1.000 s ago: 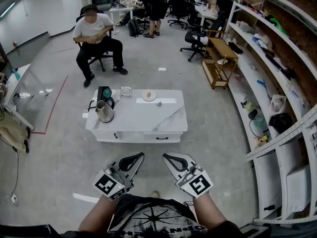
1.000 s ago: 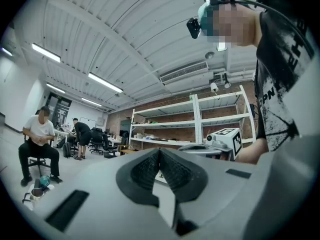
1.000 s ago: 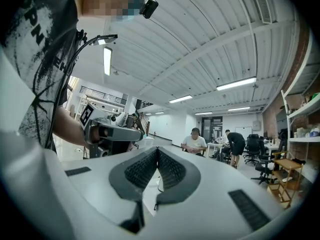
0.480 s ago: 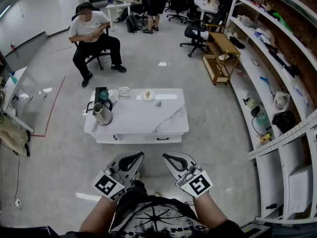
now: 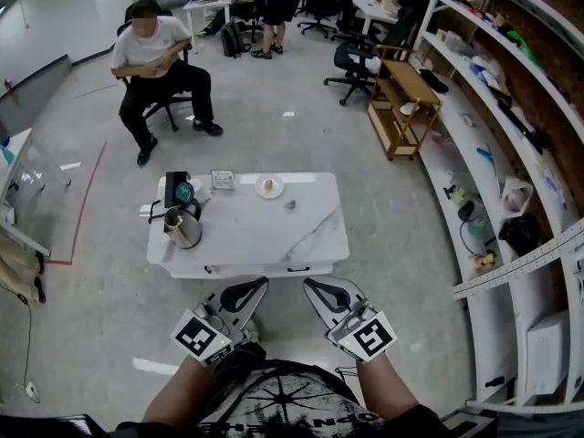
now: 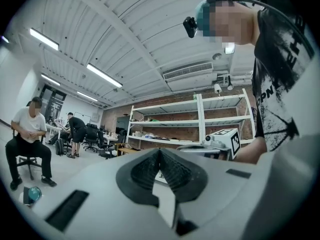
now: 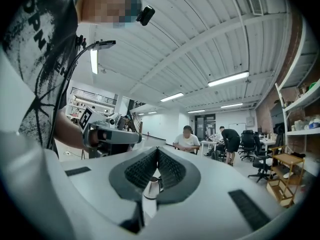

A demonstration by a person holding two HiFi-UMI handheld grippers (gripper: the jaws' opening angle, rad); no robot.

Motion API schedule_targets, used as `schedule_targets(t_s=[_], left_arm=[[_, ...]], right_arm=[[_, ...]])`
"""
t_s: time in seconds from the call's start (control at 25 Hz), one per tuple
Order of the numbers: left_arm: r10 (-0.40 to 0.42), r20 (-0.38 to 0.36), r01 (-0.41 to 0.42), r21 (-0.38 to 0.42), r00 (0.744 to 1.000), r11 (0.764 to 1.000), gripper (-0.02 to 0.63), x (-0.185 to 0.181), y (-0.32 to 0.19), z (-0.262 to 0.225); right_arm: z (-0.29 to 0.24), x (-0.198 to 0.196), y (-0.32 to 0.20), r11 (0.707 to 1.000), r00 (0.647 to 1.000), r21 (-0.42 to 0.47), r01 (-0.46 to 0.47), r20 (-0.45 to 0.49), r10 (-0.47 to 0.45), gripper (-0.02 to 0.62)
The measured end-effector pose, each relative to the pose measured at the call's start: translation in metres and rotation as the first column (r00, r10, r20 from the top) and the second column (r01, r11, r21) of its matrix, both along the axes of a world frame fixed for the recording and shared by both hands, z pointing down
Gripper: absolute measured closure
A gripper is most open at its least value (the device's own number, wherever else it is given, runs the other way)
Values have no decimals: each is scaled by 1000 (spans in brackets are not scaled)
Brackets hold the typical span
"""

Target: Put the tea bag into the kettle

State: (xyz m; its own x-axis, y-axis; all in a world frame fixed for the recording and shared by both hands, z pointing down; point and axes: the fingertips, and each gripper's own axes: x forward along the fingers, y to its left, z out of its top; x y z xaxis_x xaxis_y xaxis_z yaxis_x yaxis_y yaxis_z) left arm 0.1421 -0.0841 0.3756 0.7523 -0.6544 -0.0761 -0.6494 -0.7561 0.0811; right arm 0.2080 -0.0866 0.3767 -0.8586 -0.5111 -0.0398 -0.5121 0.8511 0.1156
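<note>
My left fingers (image 5: 243, 294) and right fingers (image 5: 323, 294) are both pressed fully together, nothing in either. They sit side by side just short of the white tabletop's (image 5: 301, 231) near edge. The kettle (image 5: 182, 228) stands at the tabletop's left end, well apart from both. I can't pick out the tea bag. A small plate (image 5: 278, 188) by the far edge carries something too small to tell.

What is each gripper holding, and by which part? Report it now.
Nothing is held: the left gripper and the right gripper are both shut and empty, short of the table.
</note>
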Motion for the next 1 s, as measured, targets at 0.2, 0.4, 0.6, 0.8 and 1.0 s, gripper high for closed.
schedule_targets(t_s=[0.2, 0.4, 0.6, 0.8, 1.0], left_arm=[[29, 1, -29, 1, 1000, 1000, 600, -31, -46, -9], [34, 6, -34, -12, 999, 999, 600, -66, -83, -3], [65, -4, -65, -4, 998, 998, 600, -91, -114, -3], [93, 0, -93, -27, 996, 995, 600, -109, -138, 6], [85, -1, -85, -13, 996, 996, 600, -120, -159, 7]], right_arm=[[-1, -35, -43, 1000, 1000, -11, 4, -2, -4, 586], [2, -69, -77, 1000, 1000, -15, -7, -11, 7, 586], [-1, -94, -109, 999, 999, 9, -44, -7, 44, 586], [2, -118, -132, 998, 998, 26, -59, -31, 60, 586], [2, -127, -155, 998, 997, 16, -55, -49, 56, 586]])
